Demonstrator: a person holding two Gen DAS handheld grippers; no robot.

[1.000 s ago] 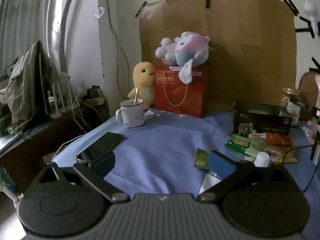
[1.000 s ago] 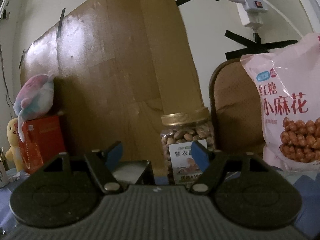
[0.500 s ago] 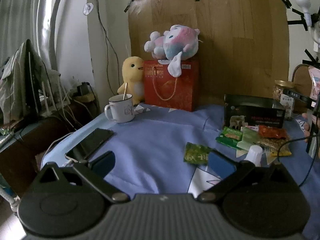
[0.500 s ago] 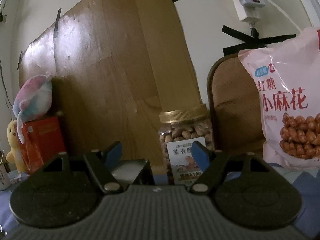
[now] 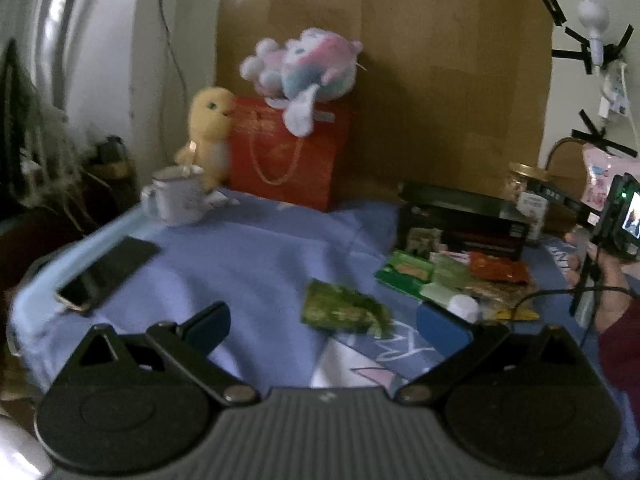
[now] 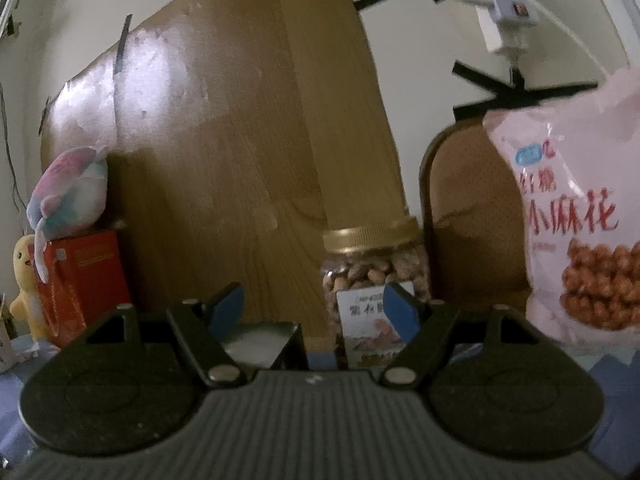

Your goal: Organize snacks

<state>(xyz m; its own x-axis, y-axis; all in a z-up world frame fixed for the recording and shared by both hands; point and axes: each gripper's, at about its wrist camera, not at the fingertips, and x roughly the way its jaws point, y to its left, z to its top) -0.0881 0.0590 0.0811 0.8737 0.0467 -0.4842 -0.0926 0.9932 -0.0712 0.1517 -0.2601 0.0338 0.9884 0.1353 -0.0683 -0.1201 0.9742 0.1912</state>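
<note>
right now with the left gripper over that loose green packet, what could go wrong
The left gripper is open above the green packet, which lies flat on the soft blue cloth; the pads may pinch fabric instead. The small white bottle by the right finger could tip. A black cable trails nearby and might snag.

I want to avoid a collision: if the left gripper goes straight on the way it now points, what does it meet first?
Most likely the loose green snack packet on the blue cloth. It lies just ahead of the left gripper, between its open jaws. Blur makes depth uncertain, so it may touch the cloth first.
</note>
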